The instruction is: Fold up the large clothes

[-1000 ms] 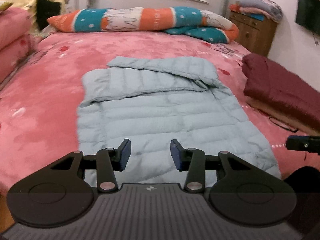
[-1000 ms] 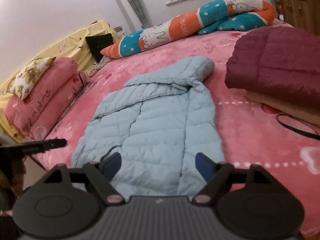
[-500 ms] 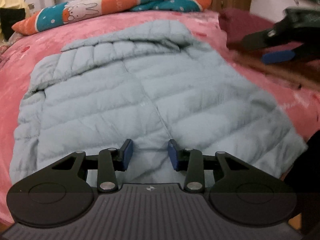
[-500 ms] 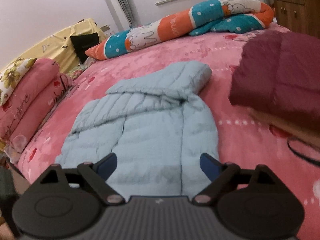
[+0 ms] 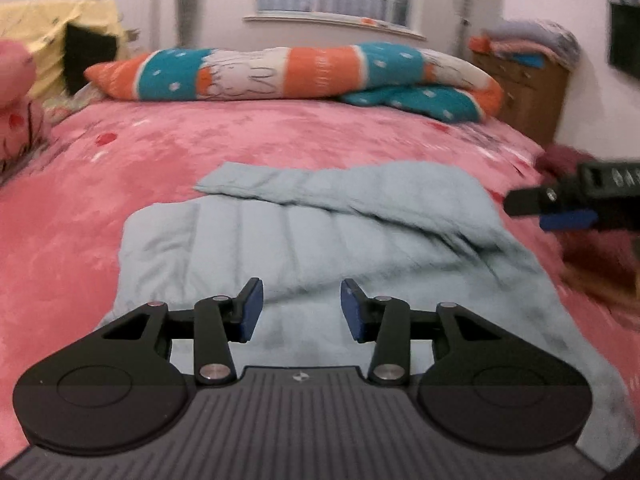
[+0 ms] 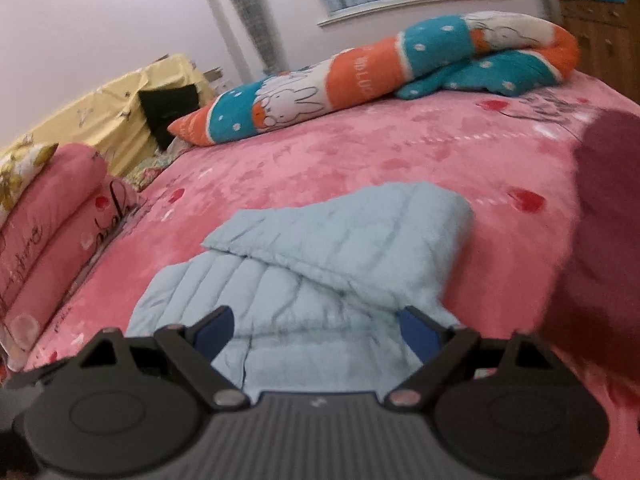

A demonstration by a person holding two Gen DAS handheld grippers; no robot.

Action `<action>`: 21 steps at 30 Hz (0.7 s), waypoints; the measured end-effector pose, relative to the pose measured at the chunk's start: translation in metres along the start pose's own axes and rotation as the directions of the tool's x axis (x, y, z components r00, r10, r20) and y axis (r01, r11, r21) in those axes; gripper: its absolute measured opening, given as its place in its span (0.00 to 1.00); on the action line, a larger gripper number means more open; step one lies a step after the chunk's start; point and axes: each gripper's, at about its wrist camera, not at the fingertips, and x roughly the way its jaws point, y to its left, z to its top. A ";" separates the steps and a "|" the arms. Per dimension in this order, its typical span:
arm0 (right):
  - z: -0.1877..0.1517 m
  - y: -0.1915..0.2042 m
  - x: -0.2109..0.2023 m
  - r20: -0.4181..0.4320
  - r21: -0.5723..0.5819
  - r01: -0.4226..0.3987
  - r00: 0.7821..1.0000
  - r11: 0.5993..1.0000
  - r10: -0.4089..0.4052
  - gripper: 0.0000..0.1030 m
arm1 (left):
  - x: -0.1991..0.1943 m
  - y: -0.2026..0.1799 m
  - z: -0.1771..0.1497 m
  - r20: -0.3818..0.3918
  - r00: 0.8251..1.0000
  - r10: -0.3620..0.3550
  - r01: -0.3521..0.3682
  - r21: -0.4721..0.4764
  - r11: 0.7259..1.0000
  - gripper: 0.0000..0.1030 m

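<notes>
The jaws of the left gripper (image 5: 301, 307) are opening, partly apart, with nothing between the blue pads, only the pale blue quilted puffer jacket (image 5: 320, 256) below them; the jaws of the right gripper (image 6: 316, 330) stand wide and released above the same jacket (image 6: 320, 276). The jacket lies flat on the pink plush bed cover (image 5: 120, 168), its hood or upper part already turned down over the body, so the folding looks barely begun: neither gripper holds fabric and the sides and hem still seem to need bringing in. The left view shows the right gripper (image 5: 560, 208) hovering at the jacket's right edge and a wooden dresser (image 5: 524, 96). The right view shows stacked pink pillows (image 6: 52, 232) and a dark red quilt (image 6: 600, 240).
</notes>
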 end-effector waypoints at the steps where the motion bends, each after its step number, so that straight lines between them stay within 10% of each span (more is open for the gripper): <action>1: 0.005 0.004 0.009 -0.005 -0.019 -0.013 1.000 1.000 0.013 0.87 | 0.006 0.004 0.004 0.004 1.000 0.010 -0.010 -0.012 1.000 0.49; 17: 0.032 0.092 0.166 -0.071 -0.448 -0.062 0.997 0.892 0.034 0.84 | 0.034 0.083 0.011 -0.093 0.991 0.098 -0.111 -0.136 0.985 0.57; 21: 0.028 0.113 0.198 -0.091 -0.561 -0.040 0.996 0.827 -0.013 0.67 | 0.035 0.100 0.012 -0.101 0.991 0.091 -0.106 -0.156 0.982 0.57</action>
